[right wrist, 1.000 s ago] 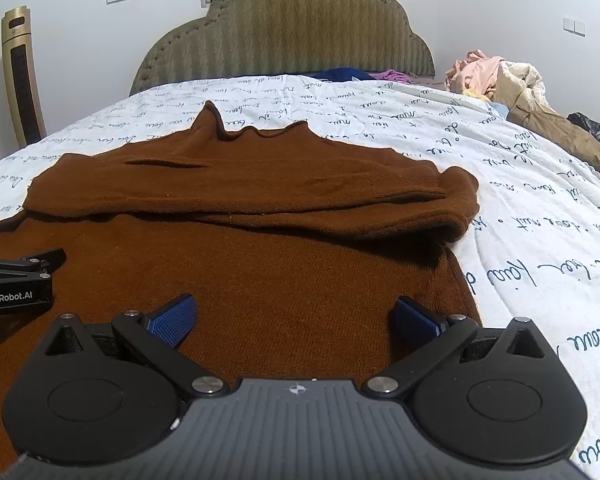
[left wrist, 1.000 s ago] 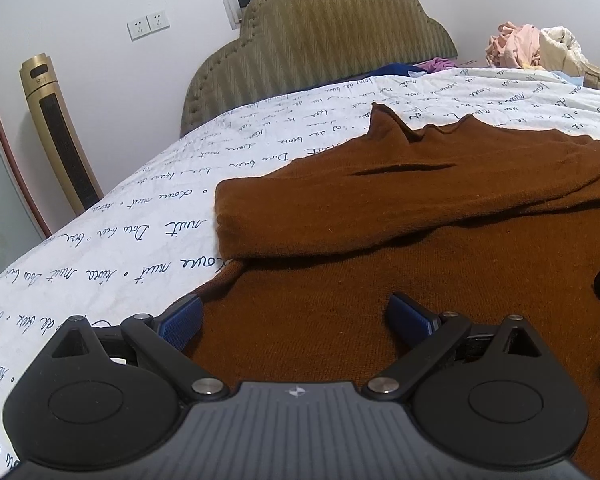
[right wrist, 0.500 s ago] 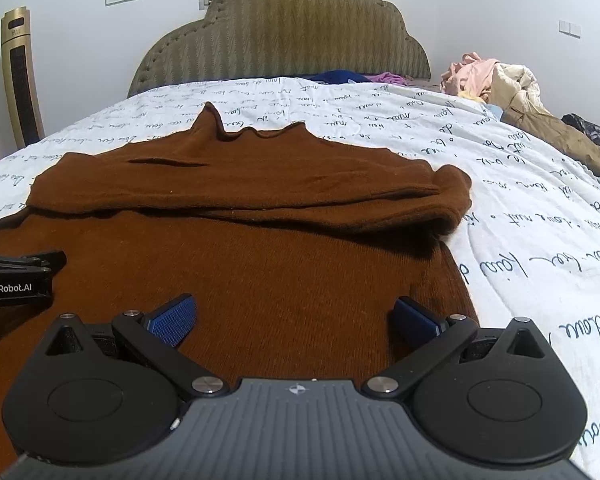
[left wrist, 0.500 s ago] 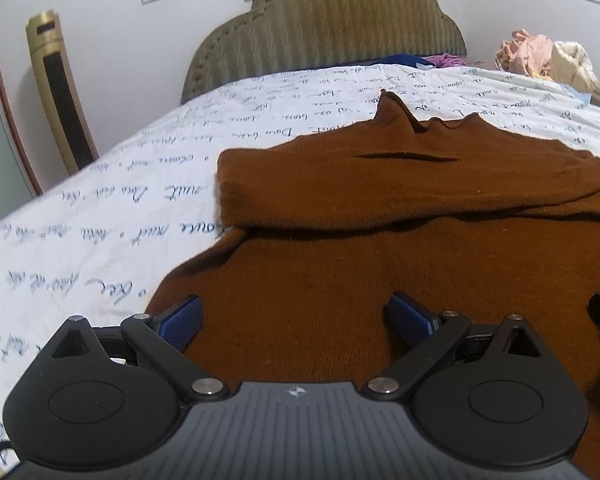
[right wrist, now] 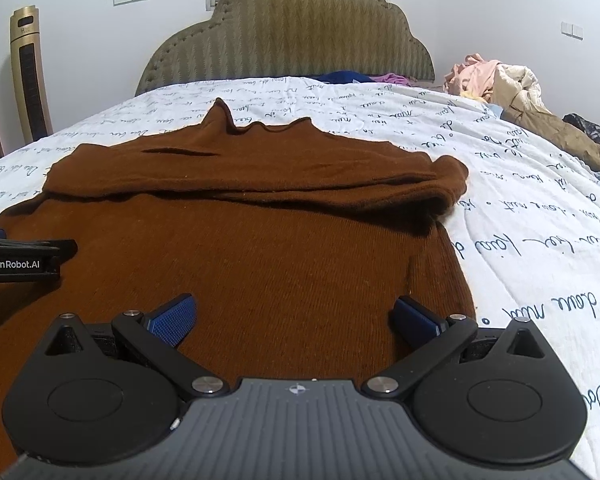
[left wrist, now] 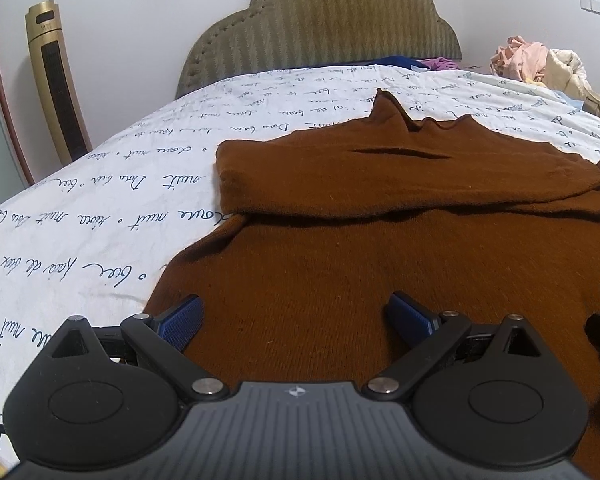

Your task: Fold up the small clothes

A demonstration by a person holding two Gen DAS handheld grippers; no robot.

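Note:
A brown knit sweater [left wrist: 380, 248] lies flat on the bed, collar toward the headboard, with both sleeves folded across its chest. It also shows in the right wrist view [right wrist: 259, 248]. My left gripper [left wrist: 295, 320] is open and empty, low over the sweater's lower left part. My right gripper [right wrist: 293, 318] is open and empty over the lower right part. The left gripper's side [right wrist: 19, 260] shows at the left edge of the right wrist view.
The bed has a white sheet with script print [left wrist: 99, 220] and a padded headboard [right wrist: 283, 36]. A pile of clothes [right wrist: 500, 84] lies at the far right. A gold tower fan [left wrist: 55, 80] stands by the wall on the left.
Both grippers have drawn back toward the sweater's hem, so more of its lower body and left edge shows. Both stay open. The sweater has not moved.

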